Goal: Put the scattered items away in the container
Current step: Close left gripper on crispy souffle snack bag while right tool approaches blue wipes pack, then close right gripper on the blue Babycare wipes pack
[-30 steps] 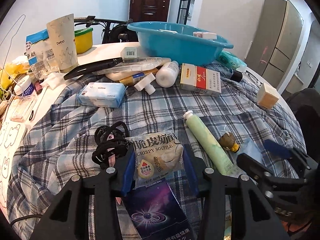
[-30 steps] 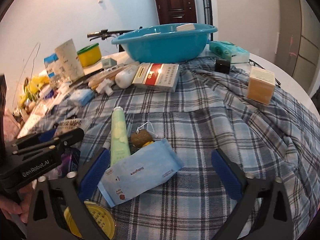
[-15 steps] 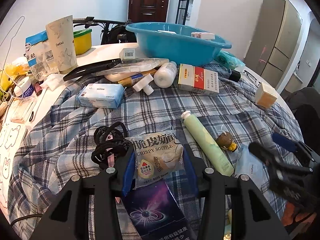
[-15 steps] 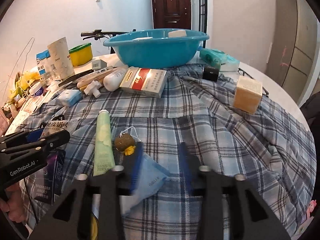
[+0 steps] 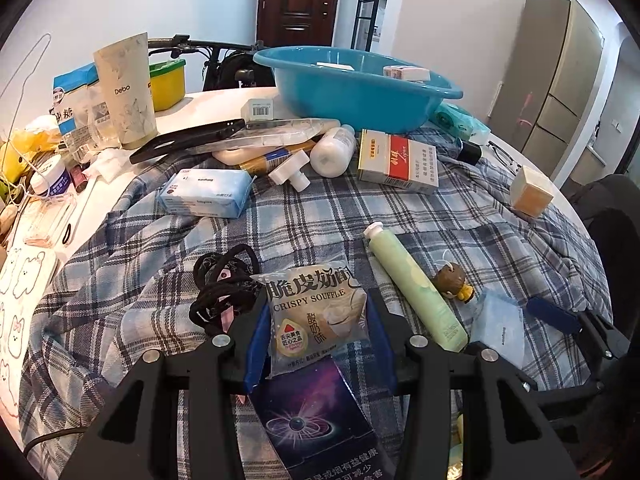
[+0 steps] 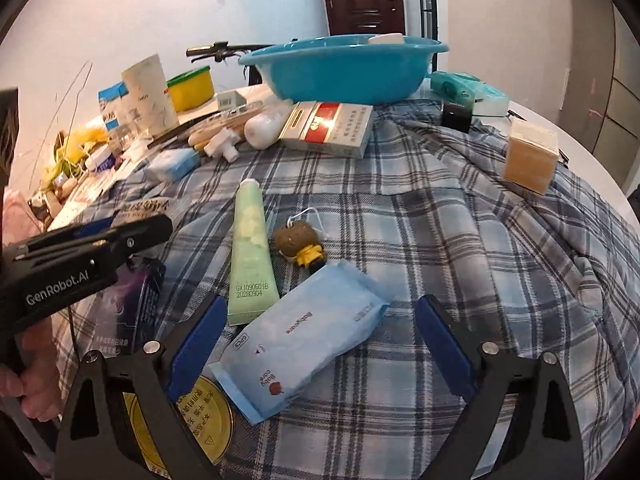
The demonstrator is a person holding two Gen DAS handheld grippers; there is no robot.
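Note:
My left gripper (image 5: 316,322) is shut on a "Crispy Souffle" snack pack (image 5: 314,292), its blue pads pressing both sides; the pack rests on the plaid cloth (image 5: 320,224). My right gripper (image 6: 320,308) stands open and its jaws are opening. A light blue tissue pack (image 6: 304,332) lies flat between them, untouched by either pad. The blue basin (image 5: 360,96) stands at the far side of the table with a few small boxes inside. In the right wrist view the left gripper (image 6: 120,228) shows at the left, held by a hand.
A green tube (image 6: 252,256) and a small brown figurine (image 6: 300,244) lie just beyond the tissue pack. Black hair ties (image 5: 220,284), a dark purple box (image 5: 316,424) and a yellow tin (image 6: 200,420) are close by. A red-white carton (image 5: 396,160), bottles and a second tissue pack (image 5: 204,192) lie before the basin.
The right gripper's jaws stood narrow around the tissue pack half a second ago and now spread wide, with the pack flat on the cloth. The left gripper has kept still on the snack pack.

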